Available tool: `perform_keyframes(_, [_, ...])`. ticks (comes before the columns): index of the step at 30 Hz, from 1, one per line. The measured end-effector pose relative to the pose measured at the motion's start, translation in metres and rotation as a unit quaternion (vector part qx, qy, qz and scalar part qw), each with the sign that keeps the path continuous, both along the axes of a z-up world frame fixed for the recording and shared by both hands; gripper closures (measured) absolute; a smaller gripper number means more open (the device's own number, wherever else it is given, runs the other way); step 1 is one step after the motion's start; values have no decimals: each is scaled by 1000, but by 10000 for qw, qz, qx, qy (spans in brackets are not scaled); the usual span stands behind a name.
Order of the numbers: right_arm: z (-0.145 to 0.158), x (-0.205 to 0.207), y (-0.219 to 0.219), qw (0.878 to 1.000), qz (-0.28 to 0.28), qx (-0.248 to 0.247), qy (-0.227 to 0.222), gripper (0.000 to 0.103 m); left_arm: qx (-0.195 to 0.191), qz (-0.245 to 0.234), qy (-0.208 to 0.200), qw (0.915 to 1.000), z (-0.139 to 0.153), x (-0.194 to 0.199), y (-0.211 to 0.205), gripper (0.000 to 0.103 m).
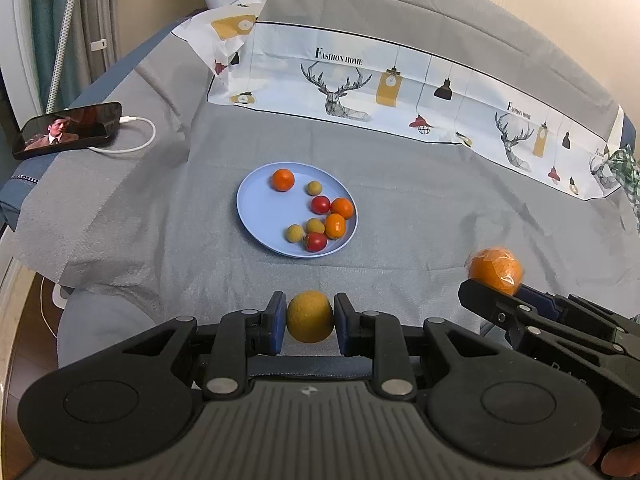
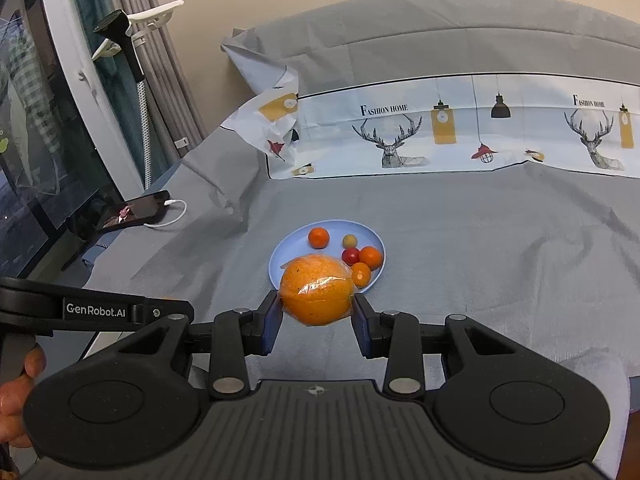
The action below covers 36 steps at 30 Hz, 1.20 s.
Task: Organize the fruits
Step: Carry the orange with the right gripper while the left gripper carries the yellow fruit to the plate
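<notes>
A light blue plate (image 1: 256, 216) lies on the grey bedspread and holds several small fruits: oranges, red tomatoes and yellow-brown longans. My left gripper (image 1: 310, 322) is shut on a yellow-brown round fruit (image 1: 310, 320), held above the cloth just in front of the plate. To its right, my right gripper (image 2: 318, 316) is shut on a plastic-wrapped orange (image 2: 318, 294); the same wrapped orange (image 1: 496, 270) shows at the right of the left wrist view. In the right wrist view that orange hides the near-left part of the plate (image 2: 284, 258).
A phone (image 1: 68, 130) with a white charging cable lies at the bed's left edge. A folded printed sheet (image 1: 400, 96) with deer and lamps stretches across the back. Curtains and a stand are at far left. A hand (image 2: 16, 396) grips the left tool.
</notes>
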State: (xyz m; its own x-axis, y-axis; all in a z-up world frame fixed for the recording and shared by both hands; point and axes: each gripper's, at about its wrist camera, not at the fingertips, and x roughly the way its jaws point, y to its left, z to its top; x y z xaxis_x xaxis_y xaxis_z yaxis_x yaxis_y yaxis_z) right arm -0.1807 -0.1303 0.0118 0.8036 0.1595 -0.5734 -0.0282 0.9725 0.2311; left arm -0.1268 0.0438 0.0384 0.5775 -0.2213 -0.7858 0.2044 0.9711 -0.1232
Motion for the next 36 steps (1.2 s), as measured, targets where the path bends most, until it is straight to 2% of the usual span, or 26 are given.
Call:
perform_keyframes(13, [-2,5,6,9999,51,-87,80,64,-58,34,56,10000,-3,3,4,75])
perform_keyframes(24, [-10,17,7,9996,68,-59,285,64,-57,80,280,9996,-14,18,8,75])
perform_keyframes(30, [-20,34,6,9988,80,-56,485,64,-4,155,460,9988,-26,42,11,75])
perform_keyframes(36, [-34,63,2,9973,46,-101,729,64,81,266,506,9983,-33,85,12,75])
